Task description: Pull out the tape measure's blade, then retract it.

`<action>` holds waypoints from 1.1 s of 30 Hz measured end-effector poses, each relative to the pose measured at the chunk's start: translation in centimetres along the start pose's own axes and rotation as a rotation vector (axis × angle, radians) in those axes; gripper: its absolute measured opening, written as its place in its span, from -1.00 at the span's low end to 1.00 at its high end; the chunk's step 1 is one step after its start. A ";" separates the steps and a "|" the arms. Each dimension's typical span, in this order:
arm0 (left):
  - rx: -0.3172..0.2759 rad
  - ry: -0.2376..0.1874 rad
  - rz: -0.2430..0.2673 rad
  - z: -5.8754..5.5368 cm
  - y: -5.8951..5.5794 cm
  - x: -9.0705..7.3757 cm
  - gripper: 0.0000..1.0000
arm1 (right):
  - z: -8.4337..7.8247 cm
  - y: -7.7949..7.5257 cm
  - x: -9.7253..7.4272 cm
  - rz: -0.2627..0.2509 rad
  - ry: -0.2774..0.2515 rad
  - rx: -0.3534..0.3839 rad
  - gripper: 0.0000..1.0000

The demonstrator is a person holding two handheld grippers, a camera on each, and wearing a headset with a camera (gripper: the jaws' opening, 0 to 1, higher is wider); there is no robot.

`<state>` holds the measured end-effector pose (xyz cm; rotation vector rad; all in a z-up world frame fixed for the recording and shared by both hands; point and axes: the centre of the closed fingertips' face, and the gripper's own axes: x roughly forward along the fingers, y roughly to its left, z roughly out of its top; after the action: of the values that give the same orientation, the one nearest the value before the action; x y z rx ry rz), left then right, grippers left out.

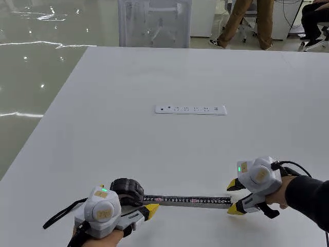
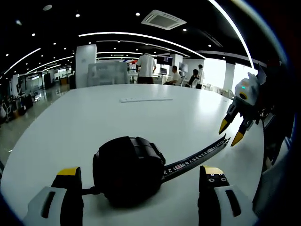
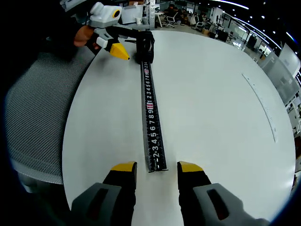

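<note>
A black tape measure case [image 1: 127, 191] lies on the white table [image 1: 169, 149] near the front edge. Its blade [image 1: 187, 200] stretches flat to the right across the table. My left gripper [image 1: 134, 198] is open, and the case [image 2: 129, 169] sits between its yellow-tipped jaws with a gap on each side. My right gripper [image 1: 234, 196] is open too. The blade's end hook [image 3: 157, 167] lies on the table between its spread tips, which do not touch it. The right gripper [image 2: 231, 132] appears far off in the left gripper view, and the left gripper [image 3: 123, 47] beside the case [image 3: 145, 44] in the right gripper view.
A white power strip [image 1: 190, 109] lies mid-table beyond the blade. A black wrist strap [image 1: 61, 213] trails left from the case. A mesh chair seat [image 3: 37, 108] sits by the table's near edge. A chair [image 1: 154, 23] and a standing person [image 1: 252, 20] are past the far edge.
</note>
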<state>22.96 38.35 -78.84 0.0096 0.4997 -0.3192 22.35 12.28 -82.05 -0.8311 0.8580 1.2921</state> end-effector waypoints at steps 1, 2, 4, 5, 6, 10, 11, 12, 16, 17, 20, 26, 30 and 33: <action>-0.003 0.003 -0.001 -0.1 0.0 0.0 1.00 | -0.1 0.0 0.1 0.002 0.006 -0.001 -0.43; -0.009 0.005 -0.004 -0.1 0.0 0.0 1.00 | 0.0 0.2 0.1 0.014 0.009 -0.005 -0.51; -0.004 0.005 -0.002 -0.1 0.0 0.0 0.99 | -0.4 0.5 0.4 0.034 0.026 -0.010 -0.69; 0.000 0.004 -0.003 -0.1 -0.1 0.0 0.99 | -0.5 0.8 0.5 0.050 0.039 -0.026 -0.72; 0.000 0.003 -0.004 0.0 -0.2 0.1 0.99 | -0.4 0.8 0.5 0.049 0.034 -0.031 -0.73; 0.002 0.007 -0.010 -0.1 -0.5 0.1 0.98 | -0.4 0.6 0.4 0.068 0.044 -0.021 -0.74; -0.005 0.008 -0.009 0.0 -0.4 0.2 0.98 | -0.4 0.6 0.4 0.070 0.047 -0.019 -0.74; -0.023 0.006 0.000 0.1 -0.2 0.2 0.97 | -0.4 0.5 0.5 0.072 0.055 -0.014 -0.74; -0.101 0.009 0.040 0.4 0.7 0.6 0.89 | -0.4 0.6 0.5 0.069 0.079 -0.025 -0.75; -0.126 -0.001 0.036 0.7 0.6 0.9 0.87 | -0.4 0.7 0.5 0.065 0.084 -0.036 -0.75; -0.112 -0.012 0.049 1.1 0.5 1.2 0.83 | -0.5 0.6 0.5 0.055 0.087 -0.025 -0.75; -0.169 0.016 0.088 0.6 1.1 1.5 0.56 | -0.3 0.9 0.5 0.043 0.125 -0.050 -0.76; -0.188 0.040 0.105 0.4 1.8 1.6 0.41 | -0.4 0.7 0.6 0.041 0.150 -0.039 -0.76; -0.198 0.060 0.107 0.3 1.9 1.7 0.32 | -0.5 0.5 0.7 0.044 0.155 -0.013 -0.76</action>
<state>25.07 39.65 -79.54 -0.1464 0.5866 -0.1643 21.89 12.17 -82.91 -0.9363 0.9955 1.2849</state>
